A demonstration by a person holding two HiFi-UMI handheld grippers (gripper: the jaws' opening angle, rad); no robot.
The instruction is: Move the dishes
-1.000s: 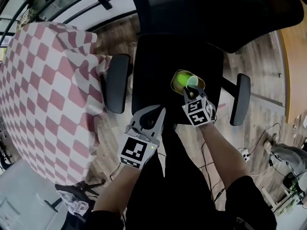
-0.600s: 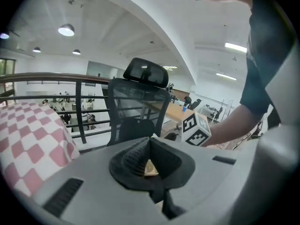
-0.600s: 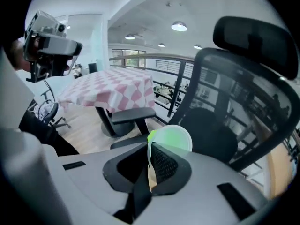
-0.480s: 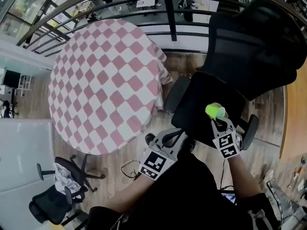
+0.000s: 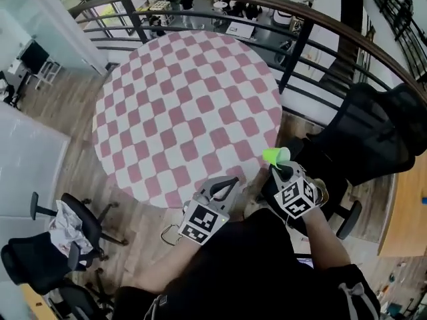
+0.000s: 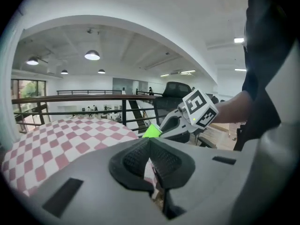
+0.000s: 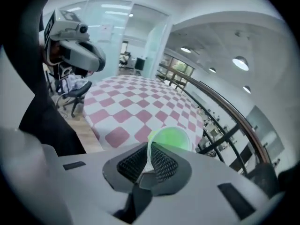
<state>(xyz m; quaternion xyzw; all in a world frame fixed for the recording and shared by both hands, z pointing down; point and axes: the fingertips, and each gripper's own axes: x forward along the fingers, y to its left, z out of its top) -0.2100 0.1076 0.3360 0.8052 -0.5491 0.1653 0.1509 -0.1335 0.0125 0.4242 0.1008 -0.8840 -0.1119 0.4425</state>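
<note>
We pinch the green cup (image 7: 171, 139) by its rim in the right gripper (image 7: 150, 159), jaws narrow with one pad inside the wall and one outside. It rides tipped in the air by the near edge of the checkered table (image 5: 187, 99), probably the drop spot. The cup looks empty; the left gripper (image 6: 150, 154) has its jaws together on nothing, beside the right, free to assist.
</note>
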